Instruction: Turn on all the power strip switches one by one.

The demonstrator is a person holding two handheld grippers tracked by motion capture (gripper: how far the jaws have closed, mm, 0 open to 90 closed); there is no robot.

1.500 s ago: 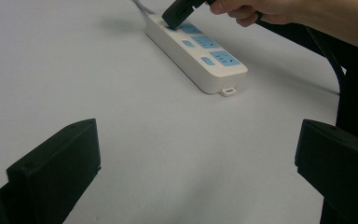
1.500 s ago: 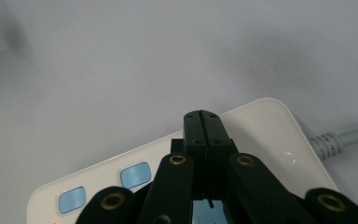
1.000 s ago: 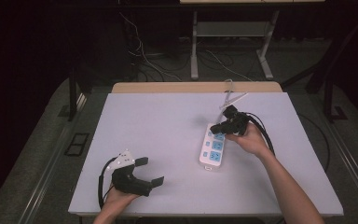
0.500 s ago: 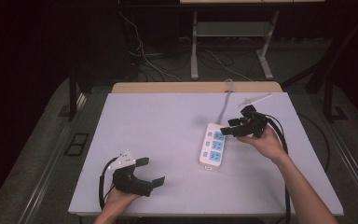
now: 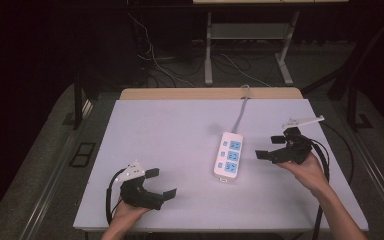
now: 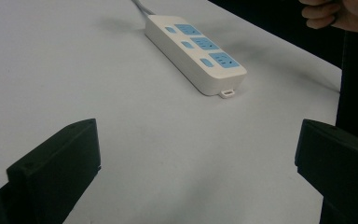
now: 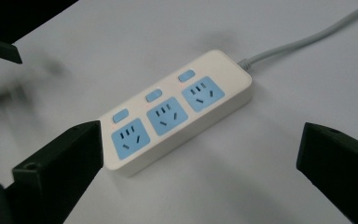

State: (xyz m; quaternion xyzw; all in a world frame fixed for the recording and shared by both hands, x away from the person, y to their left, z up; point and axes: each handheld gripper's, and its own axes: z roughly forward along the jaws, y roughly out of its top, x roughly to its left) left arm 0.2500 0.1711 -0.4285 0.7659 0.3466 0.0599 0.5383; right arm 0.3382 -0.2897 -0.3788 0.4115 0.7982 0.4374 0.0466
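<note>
A white power strip (image 5: 229,155) with three blue sockets and three blue switches lies flat on the table's right half, its grey cord (image 5: 241,111) running to the far edge. In the right gripper view the power strip (image 7: 177,111) lies just beyond the wide-apart jaws. My right gripper (image 5: 271,146) is open, held right of the strip and pointing at it, with nothing between the jaws. My left gripper (image 5: 160,183) rests open near the front left edge, holding nothing. In the left gripper view the power strip (image 6: 194,51) lies farther off.
The pale table (image 5: 170,135) has bare surface around the strip. Black cables (image 5: 337,150) trail from the right gripper over the table's right side. Behind the table are a desk frame (image 5: 245,45) and floor cables (image 5: 150,60).
My right gripper has drawn back to the right, off the power strip, and now stands clear of it. The left gripper and the strip have stayed put.
</note>
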